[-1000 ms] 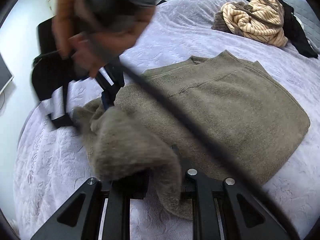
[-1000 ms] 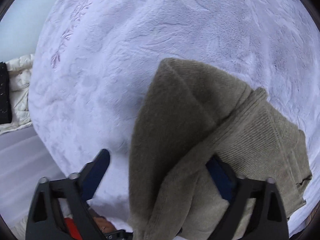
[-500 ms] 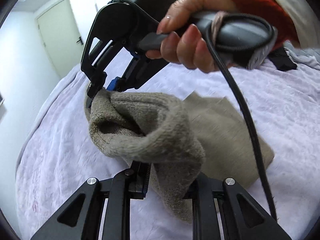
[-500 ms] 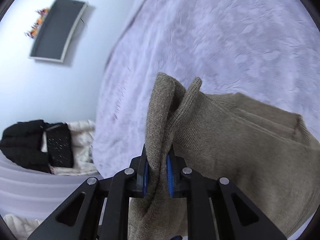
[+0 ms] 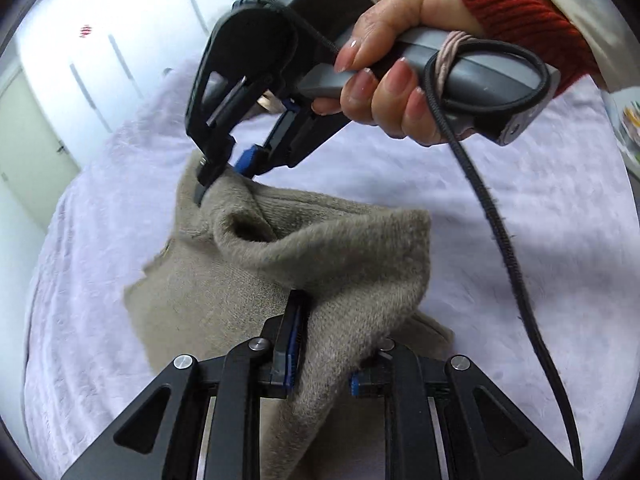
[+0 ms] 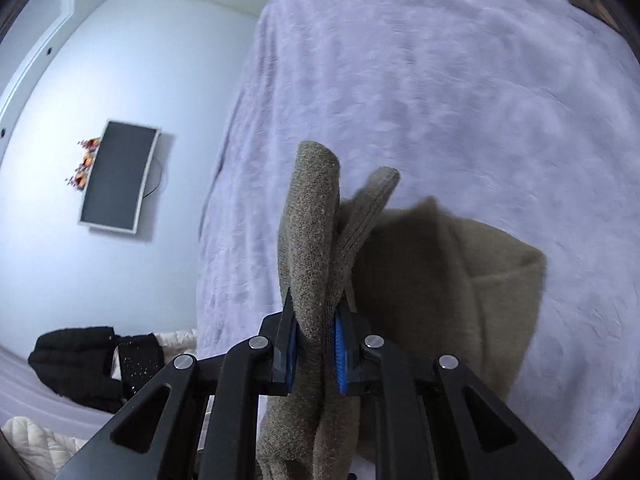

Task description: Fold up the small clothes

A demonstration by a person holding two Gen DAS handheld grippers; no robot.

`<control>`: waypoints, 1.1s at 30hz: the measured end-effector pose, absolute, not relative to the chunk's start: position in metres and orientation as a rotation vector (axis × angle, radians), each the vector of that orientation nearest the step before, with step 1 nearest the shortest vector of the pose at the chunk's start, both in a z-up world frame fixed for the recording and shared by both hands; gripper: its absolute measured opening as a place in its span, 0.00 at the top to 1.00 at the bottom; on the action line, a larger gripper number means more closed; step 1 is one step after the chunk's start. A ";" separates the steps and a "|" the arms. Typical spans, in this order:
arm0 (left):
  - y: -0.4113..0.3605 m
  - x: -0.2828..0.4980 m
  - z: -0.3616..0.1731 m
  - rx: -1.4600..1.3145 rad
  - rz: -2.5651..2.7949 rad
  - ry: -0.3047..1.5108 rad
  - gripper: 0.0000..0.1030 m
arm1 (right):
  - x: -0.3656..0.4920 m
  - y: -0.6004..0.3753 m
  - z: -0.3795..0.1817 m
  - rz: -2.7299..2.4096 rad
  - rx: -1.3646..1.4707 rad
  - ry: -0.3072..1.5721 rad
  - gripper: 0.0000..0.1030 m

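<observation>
Lifted higher, the sweater (image 5: 320,264) hangs lengthwise downward, pinched by left gripper (image 5: 320,364) and right gripper (image 6: 314,344).

Sweater (image 5: 340,264): fuzzy, gray-brown knit, ribbed edge. Lifted off bed, pinched at two spots, thick bunch in each. Soft fold sags between pinched spots, making small hollow. Rest hangs down, lower part lying flat on bed. From other side (image 6: 440,280), doubled edge sticks up, flat part spreads right.
</observation>
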State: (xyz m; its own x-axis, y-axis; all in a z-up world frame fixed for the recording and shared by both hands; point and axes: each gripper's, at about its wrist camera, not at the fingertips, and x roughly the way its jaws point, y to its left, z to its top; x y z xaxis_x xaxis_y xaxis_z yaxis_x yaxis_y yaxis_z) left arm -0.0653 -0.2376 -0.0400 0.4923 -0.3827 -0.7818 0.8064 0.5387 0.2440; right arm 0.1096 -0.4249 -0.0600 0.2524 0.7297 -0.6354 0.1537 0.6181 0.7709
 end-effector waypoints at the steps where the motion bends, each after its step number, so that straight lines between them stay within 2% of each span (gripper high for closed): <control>1: -0.242 -0.069 -0.049 0.684 -0.805 0.754 0.81 | 0.104 -0.432 -0.080 0.427 0.870 1.313 0.84; 5: -0.247 -0.081 -0.074 0.743 -0.830 0.789 0.81 | 0.084 -0.445 -0.130 0.355 0.970 1.332 0.84; 13: -0.238 -0.077 -0.071 0.709 -0.829 0.817 0.79 | 0.084 -0.452 -0.126 0.342 0.966 1.317 0.81; 15: -0.231 -0.080 -0.071 0.698 -0.812 0.835 0.61 | 0.081 -0.454 -0.122 0.308 0.944 1.331 0.71; 16: -0.227 -0.082 -0.067 0.689 -0.800 0.838 0.40 | 0.077 -0.455 -0.119 0.281 0.926 1.341 0.68; 17: -0.221 -0.085 -0.062 0.672 -0.788 0.829 0.31 | 0.073 -0.459 -0.115 0.266 0.918 1.344 0.64; 24: -0.192 -0.087 -0.028 0.589 -0.772 0.873 0.30 | 0.026 -0.461 -0.068 0.239 0.861 1.290 0.63; 29: -0.157 -0.048 -0.013 0.387 -0.671 1.012 0.30 | -0.014 -0.450 -0.053 0.292 0.914 1.266 0.63; 33: -0.121 -0.011 -0.026 0.133 -0.586 1.201 0.31 | -0.030 -0.430 -0.059 0.315 0.853 1.305 0.52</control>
